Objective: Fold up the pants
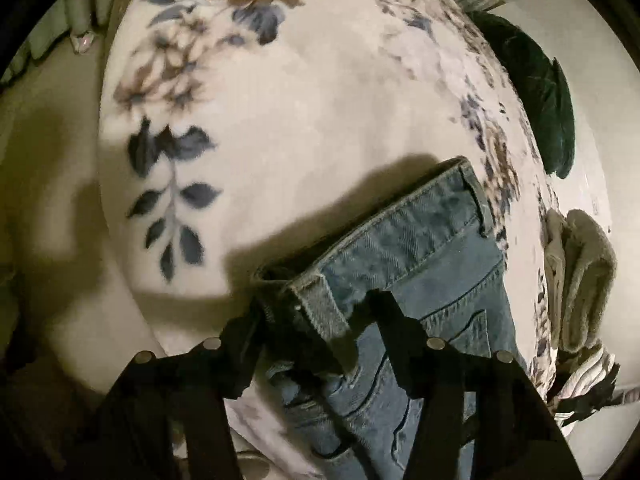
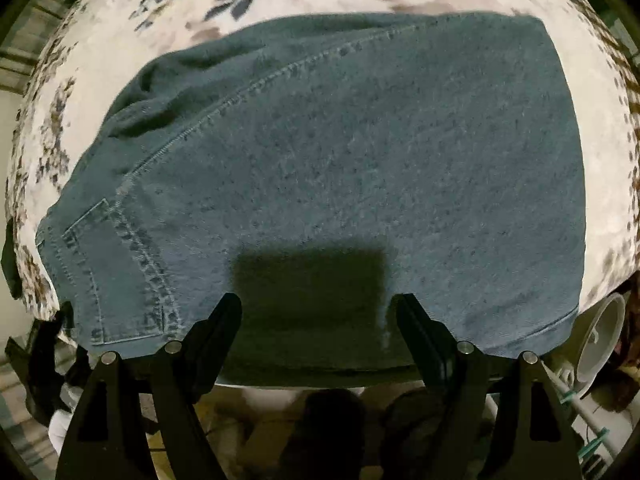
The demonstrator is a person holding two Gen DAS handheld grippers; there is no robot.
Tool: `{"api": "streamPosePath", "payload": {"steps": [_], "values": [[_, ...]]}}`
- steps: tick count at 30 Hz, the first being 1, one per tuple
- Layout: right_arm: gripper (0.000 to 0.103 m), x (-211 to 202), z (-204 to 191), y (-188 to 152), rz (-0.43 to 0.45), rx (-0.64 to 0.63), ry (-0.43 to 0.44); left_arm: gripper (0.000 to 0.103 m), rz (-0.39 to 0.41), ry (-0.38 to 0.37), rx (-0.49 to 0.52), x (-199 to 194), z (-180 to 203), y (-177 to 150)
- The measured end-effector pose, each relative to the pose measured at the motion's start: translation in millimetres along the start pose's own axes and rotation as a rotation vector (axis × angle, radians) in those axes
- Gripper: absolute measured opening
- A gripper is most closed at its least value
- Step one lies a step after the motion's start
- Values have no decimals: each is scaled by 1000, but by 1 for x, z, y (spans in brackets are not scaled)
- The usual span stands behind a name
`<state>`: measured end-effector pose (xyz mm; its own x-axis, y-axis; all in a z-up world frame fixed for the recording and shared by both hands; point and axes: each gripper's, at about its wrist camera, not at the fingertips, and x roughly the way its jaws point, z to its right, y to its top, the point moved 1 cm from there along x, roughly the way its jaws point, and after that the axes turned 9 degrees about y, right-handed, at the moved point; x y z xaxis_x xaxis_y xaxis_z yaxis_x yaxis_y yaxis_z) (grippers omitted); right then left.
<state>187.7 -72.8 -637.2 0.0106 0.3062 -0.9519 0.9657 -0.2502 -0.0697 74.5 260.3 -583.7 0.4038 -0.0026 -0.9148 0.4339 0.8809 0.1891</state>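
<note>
If the left gripper [image 1: 316, 312] lets its corner slip, the fold could flop back, because only the thick waistband sits between its fingers. It is partly closed and seems to pinch that waistband. Beside it, the right gripper [image 2: 318, 306] is wide apart and holds nothing; it hangs just over the near edge of the jeans [image 2: 340, 160], and I cannot tell if it touches them. They lie folded on a flowered cloth [image 1: 300, 128]. To the far right sits a towel [image 1: 584, 276].
</note>
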Motion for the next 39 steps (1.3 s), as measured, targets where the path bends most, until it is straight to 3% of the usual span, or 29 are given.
{"api": "streamPosePath", "payload": {"steps": [2,4,6,8,13,14,15,18,22,24,30,35,39], "values": [[82,4,-2,-2,-10,5,-4,48,5,-33,-37,-6,-7,-2],[82,7,-6,-3,-13,0,-7,53,-7,-86,-59,-5,-16,-2],[82,12,-13,-3,-16,-12,-11,66,-47,-155,-86,5,-29,-2],[82,18,-20,-4,-17,-15,-6,72,-17,-216,-114,8,-32,0],[82,22,-24,-3,-6,-7,35,73,35,-153,-68,6,-9,-2],[82,23,-26,-3,-4,-10,34,66,50,-141,-74,5,-7,-3],[82,25,-29,-3,-1,-16,24,46,65,-124,-77,4,-6,-4],[82,30,-38,-1,25,-32,-43,31,98,-65,-38,-6,-1,-8],[84,28,-40,7,60,-55,-129,27,211,-11,99,-41,25,-17],[90,26,-38,11,64,-65,-127,25,261,-14,155,-62,41,-24],[90,2,-13,17,77,-71,-68,22,374,-77,334,-126,103,-55],[90,-35,37,13,95,-28,-20,22,422,-124,546,-166,166,-107],[90,-65,90,10,119,26,0,21,399,-205,709,-181,214,-168]]}}
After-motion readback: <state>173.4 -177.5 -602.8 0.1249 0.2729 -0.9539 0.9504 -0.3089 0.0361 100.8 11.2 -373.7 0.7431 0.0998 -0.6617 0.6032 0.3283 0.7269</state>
